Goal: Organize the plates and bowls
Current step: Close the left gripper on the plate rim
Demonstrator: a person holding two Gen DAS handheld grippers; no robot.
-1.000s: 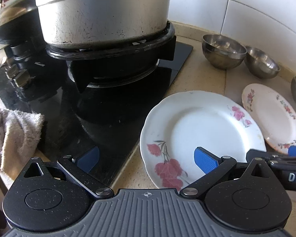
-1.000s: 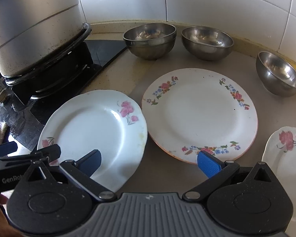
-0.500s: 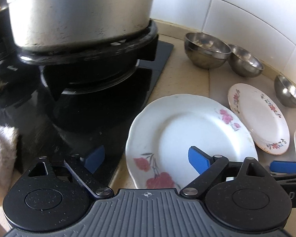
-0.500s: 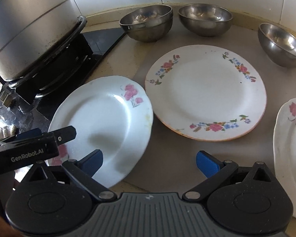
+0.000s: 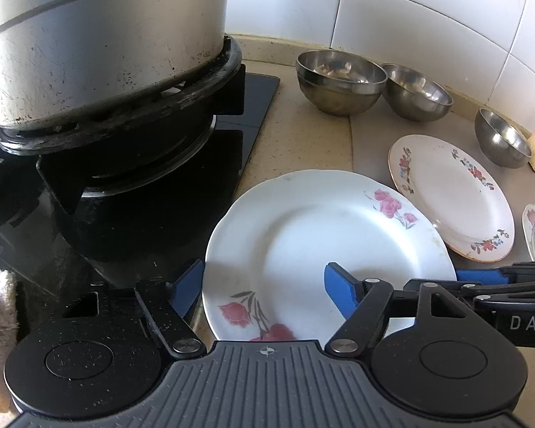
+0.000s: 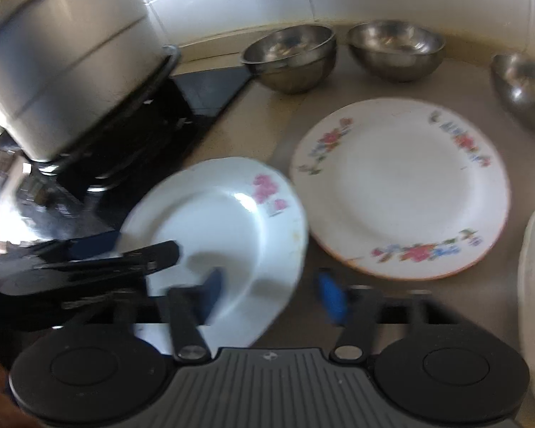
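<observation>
We see the white plate [image 5: 339, 242] at lower centre beside the stove [image 5: 182, 164]. Our left gripper [image 5: 264, 285] and right gripper [image 6: 271, 292] are both closing astride its rim, pads not yet pressing.

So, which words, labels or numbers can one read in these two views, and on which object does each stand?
"DAS": white letters on the black body of the right gripper, cut off at the left wrist view's right edge.
Small compass-like mark, no letters: on the grey housing of the left gripper.
Similar small mark on the right gripper's own grey housing in the right wrist view: too blurred to read.
Plates, bowls and pot: no text.
</observation>
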